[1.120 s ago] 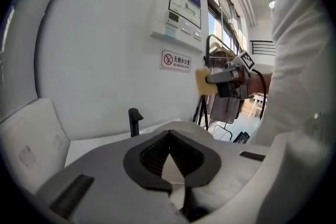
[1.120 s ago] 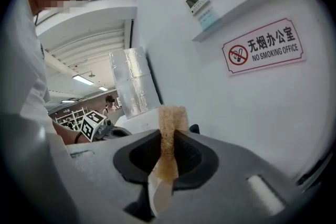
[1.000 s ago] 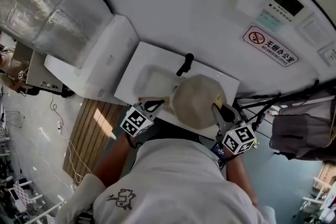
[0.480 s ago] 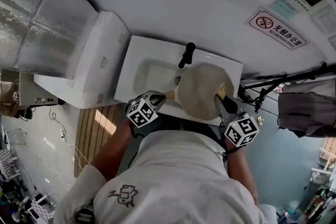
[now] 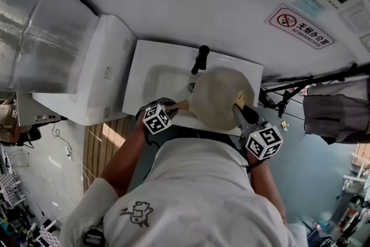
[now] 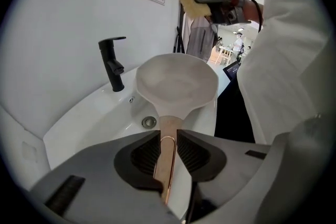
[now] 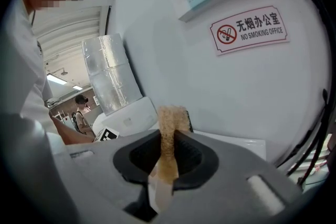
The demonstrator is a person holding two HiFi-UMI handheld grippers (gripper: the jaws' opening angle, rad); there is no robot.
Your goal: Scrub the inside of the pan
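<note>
White wall backs the sink (image 5: 151,75), its basin's left half open. At the sink's right edge lies the pan (image 5: 217,98), its handle (image 6: 167,139) loose between the left gripper's (image 5: 173,106) jaws, which have just been opening. Over the sink's right front corner, the right gripper (image 5: 240,111) pinches a sponge (image 7: 169,128).

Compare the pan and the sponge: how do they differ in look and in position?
The pan is large, round, smooth and cream; the sponge is small, rough and tan. The pan sits low over the sink with its inside tilted up; the sponge is high in the air above the pan, not touching it. Both are light, warm in colour.
</note>
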